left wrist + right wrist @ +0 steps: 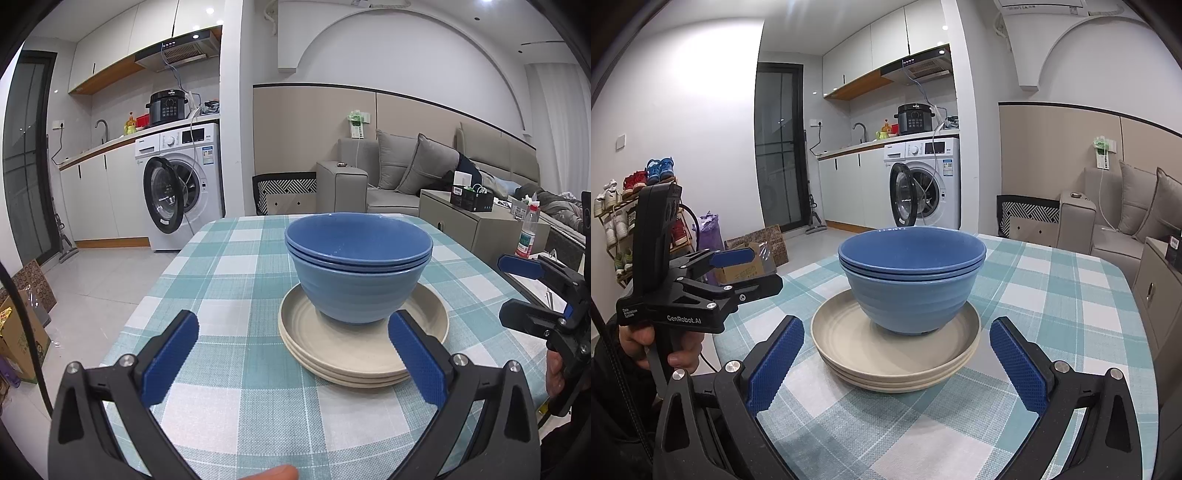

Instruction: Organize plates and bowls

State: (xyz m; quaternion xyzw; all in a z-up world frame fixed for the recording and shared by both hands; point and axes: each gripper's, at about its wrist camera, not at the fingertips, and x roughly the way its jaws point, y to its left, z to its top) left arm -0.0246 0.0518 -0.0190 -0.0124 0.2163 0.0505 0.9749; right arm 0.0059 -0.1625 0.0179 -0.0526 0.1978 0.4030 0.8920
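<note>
Stack of blue bowls (358,273) sat nested on a stack of beige plates (364,345), centre of the frame in both views, on the surface w/ a teal-and-white checked cloth (236,280). Bowls looked like three, plates three as well, edges lined up. In the left wrist view the left gripper (293,354) filled the bottom of the frame, jaws released and spread wide, blue pads either side; right-hand pad overlapped the plates' rim in the picture, can't tell if touching. The right gripper (517,291) showed at the right edge of that view, side-on, jaws apart, nothing between them, well clear of the stack. In the right wrist view the right gripper (897,363) sat at bottom centre, jaws released, plates (895,349) and bowls (910,275) framed between the pads but not gripped. Left gripper (753,271) appeared mid-left there, held by a hand (661,347) at lower left, jaws open, off the surface's edge. Bkgd: washing machine (183,184) w/ door ajar at upper left of the left view, sofa (402,173) at upper right.
</note>
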